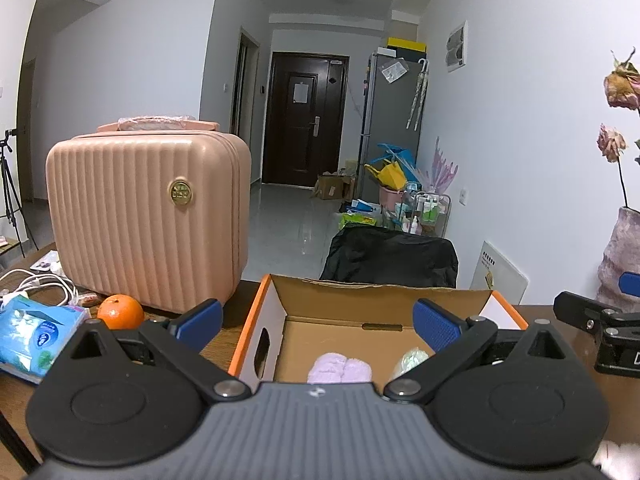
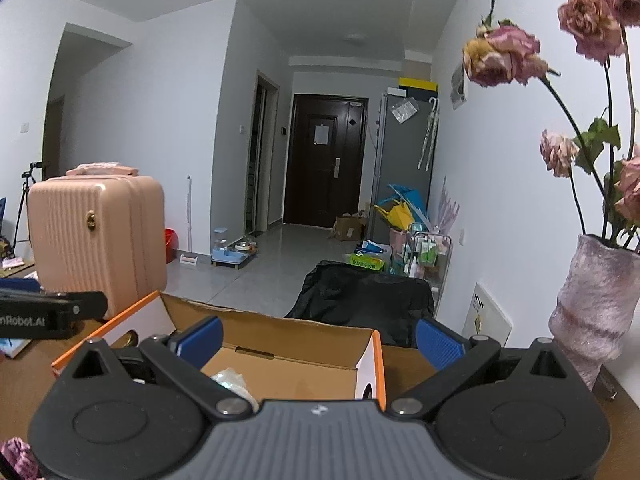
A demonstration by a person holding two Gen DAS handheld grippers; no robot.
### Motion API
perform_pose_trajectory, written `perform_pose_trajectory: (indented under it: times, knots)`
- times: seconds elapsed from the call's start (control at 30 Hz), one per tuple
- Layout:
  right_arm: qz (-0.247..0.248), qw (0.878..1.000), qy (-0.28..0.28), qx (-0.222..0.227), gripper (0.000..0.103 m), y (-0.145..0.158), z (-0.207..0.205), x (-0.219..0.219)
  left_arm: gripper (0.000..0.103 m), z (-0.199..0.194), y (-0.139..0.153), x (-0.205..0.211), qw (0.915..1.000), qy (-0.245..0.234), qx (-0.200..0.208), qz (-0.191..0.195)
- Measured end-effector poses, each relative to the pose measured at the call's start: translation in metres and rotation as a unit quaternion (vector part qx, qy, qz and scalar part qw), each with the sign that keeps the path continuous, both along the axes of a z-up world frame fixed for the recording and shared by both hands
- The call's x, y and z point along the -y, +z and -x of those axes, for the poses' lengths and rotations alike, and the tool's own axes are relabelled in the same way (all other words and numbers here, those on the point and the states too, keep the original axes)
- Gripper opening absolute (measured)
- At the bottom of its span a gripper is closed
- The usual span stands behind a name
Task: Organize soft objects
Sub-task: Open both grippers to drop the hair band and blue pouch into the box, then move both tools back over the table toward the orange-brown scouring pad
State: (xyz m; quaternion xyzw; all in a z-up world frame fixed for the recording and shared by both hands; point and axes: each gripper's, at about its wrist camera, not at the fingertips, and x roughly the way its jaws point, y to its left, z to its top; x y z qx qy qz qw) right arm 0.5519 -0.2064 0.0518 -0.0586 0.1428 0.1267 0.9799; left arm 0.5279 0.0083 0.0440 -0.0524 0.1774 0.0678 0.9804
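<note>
- Between our left gripper's [image 1: 318,322] wide-spread jaws sits an open cardboard box [image 1: 344,300] with orange edges; those jaws hold nothing.
- Below the jaws, on the box floor, we see a lilac soft roll [image 1: 340,368], and just to its right a pale green soft bundle [image 1: 410,360], partly hidden behind the right-hand blue pad.
- Beyond our left jaw, on the counter [image 1: 228,332], an orange [image 1: 120,312] sits in front of a pink ribbed suitcase [image 1: 148,216], with a blue tissue pack [image 1: 34,332] and white cables [image 1: 40,282] further left.
- Off to the right of these jaws, part of the other gripper shows in front of a fuzzy mauve vase.
- Our right gripper [image 2: 318,340] also has its jaws spread wide and empty, straddling the box's right wall [image 2: 370,376].
- Just inside its left jaw, the same pale green bundle [image 2: 230,380] lies on the box floor.
- Right of that gripper's right jaw, the vase [image 2: 596,308] stands on the counter with dried pink roses [image 2: 504,56] leaning above it.
- Past both pairs of jaws, a black-draped chair back [image 2: 364,300] stands behind the box.
- At the lower left corner of the right wrist view, a pink-purple fuzzy scrap [image 2: 16,458] shows; we cannot tell what it is.
</note>
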Motion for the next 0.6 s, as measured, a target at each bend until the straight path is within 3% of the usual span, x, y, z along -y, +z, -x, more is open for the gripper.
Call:
perform_pose_trajectory:
  times: [0.6]
  knots:
    - [-0.006, 1.000, -0.003, 0.014, 0.103, -0.002, 0.076, 0.010, 0.103, 0.068, -0.012, -0.010, 0.9993, -0.006, 0.001, -0.037]
